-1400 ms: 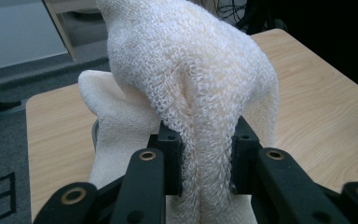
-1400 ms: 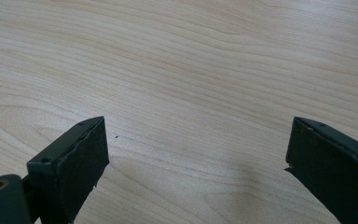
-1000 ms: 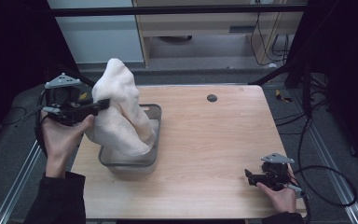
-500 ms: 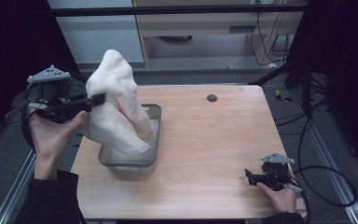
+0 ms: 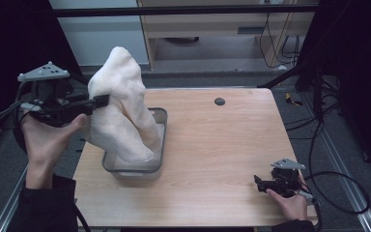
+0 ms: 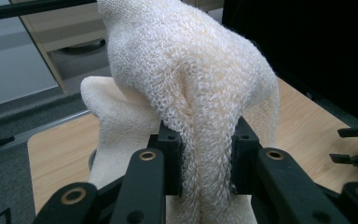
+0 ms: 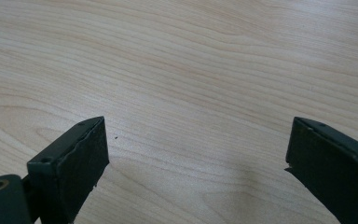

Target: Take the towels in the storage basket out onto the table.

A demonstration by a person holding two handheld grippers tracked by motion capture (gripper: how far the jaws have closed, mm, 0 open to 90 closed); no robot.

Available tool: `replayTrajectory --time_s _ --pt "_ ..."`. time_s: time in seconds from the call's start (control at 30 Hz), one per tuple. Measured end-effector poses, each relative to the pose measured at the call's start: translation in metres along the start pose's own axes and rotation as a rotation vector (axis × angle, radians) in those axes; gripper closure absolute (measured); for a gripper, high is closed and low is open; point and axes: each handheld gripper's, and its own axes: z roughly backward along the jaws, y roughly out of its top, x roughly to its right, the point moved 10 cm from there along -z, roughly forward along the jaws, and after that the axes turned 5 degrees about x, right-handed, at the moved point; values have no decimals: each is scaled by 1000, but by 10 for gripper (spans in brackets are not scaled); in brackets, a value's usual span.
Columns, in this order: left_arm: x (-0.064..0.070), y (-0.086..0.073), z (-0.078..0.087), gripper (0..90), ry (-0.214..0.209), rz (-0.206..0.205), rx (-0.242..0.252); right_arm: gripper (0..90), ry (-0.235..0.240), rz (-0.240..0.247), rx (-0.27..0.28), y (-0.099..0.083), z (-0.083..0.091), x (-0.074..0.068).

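A cream terry towel (image 5: pixel 121 111) hangs lifted, its lower end still inside a clear plastic bin (image 5: pixel 160 159) on the left of the table. My left gripper (image 5: pixel 101 101) is shut on a fold of the towel (image 6: pixel 205 135) high above the bin's left side; both pads press into the cloth in the left gripper view (image 6: pixel 207 163). My right gripper (image 5: pixel 258 182) rests low near the table's front right corner, open, with bare wood between its jaws (image 7: pixel 196 154).
The wooden table (image 5: pixel 222 145) has a small dark hole (image 5: pixel 219 101) near its far edge. Cables (image 5: pixel 338 179) trail on the floor at the right. A shelf unit (image 5: pixel 198 29) stands behind the table.
My left gripper has moved left and up, away from the bin, drawing the towel higher and further out of it. The right gripper has stayed put.
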Motion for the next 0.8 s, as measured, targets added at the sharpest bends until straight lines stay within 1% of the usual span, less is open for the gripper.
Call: replayTrajectory --time_s 0.03,0.07,0.1,0.13,0.17,0.23,0.27,0.3,0.37,0.43,0.5,0.53,0.57,0.63,0.67,0.7,0.73,0.77,0.8 --pt "0 0 0 716 0 0 0 58 0 0 0 0 0 0" --pt "4 3 3 715 -16 -4 4 58 0 1 0 0 0 0" --pt "4 3 3 715 -16 -4 4 58 0 1 0 0 0 0" --pt "8 5 3 715 -28 -10 3 58 0 3 -1 0 0 0" --pt "8 5 3 716 -28 -10 3 58 0 3 -1 0 0 0" --pt "13 7 3 716 -40 -16 8 58 0 2 -2 0 0 0" --pt "17 10 3 715 -47 -25 8 58 -2 5 -2 0 0 0" --pt "17 10 3 715 -47 -25 8 58 -2 5 -2 0 0 0" --pt "23 13 2 715 -54 -36 9 58 -2 6 -3 0 -1 0" --pt "30 16 0 715 -57 -50 7 58 -1 7 -1 0 -1 0" --pt "35 17 -3 715 -71 -57 6 58 -3 10 -2 0 -1 0" --pt "37 19 -5 715 -75 -68 11 57 -3 10 -3 0 0 0" --pt "41 19 -6 715 -83 -62 4 57 -3 10 -3 0 0 1" --pt "45 20 -9 715 -86 -83 4 58 -3 9 -3 0 0 1" --pt "50 21 -13 715 -93 -84 3 57 -3 9 -3 0 -1 0" --pt "50 21 -13 715 -93 -84 3 57 -3 9 -3 0 0 1" --pt "56 19 -17 715 -104 -88 -15 58 -2 9 -3 0 0 1" --pt "56 19 -17 715 -104 -88 -15 58 -2 9 -3 0 0 1" --pt "62 19 -22 715 -110 -99 -24 58 -3 8 -2 0 0 1"
